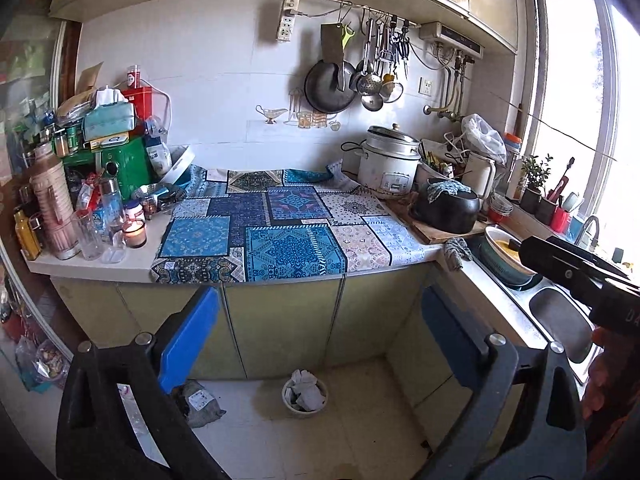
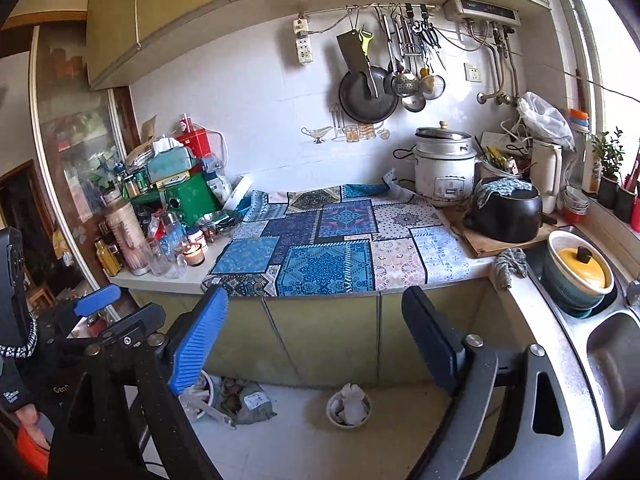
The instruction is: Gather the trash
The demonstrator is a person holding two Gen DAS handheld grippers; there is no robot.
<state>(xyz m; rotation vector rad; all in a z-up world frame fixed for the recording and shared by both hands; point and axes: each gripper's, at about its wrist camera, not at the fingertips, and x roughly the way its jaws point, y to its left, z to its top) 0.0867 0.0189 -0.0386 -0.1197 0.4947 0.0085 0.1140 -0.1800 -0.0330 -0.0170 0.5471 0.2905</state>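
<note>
— With both grippers raised and empty, where do you stand?

— Your left gripper (image 1: 320,336) and right gripper (image 2: 316,340) have their jaws spread wide, nothing between them. Below, on the floor by the cabinet doors (image 1: 280,320), the small bin (image 1: 305,397) sits stuffed with crumpled paper (image 2: 352,402).

— And beyond?

— The patchwork cloth (image 1: 280,228) looks clear of litter. Scan the cluttered corner by the lit candle (image 1: 134,232) before you descend; I'd approach any scrap squarely, jaws either side.

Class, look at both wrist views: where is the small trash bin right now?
The trash bin stands on the floor in front of the green cabinet doors, below the patterned blue cloth, right of a crumpled grey bag.
</note>
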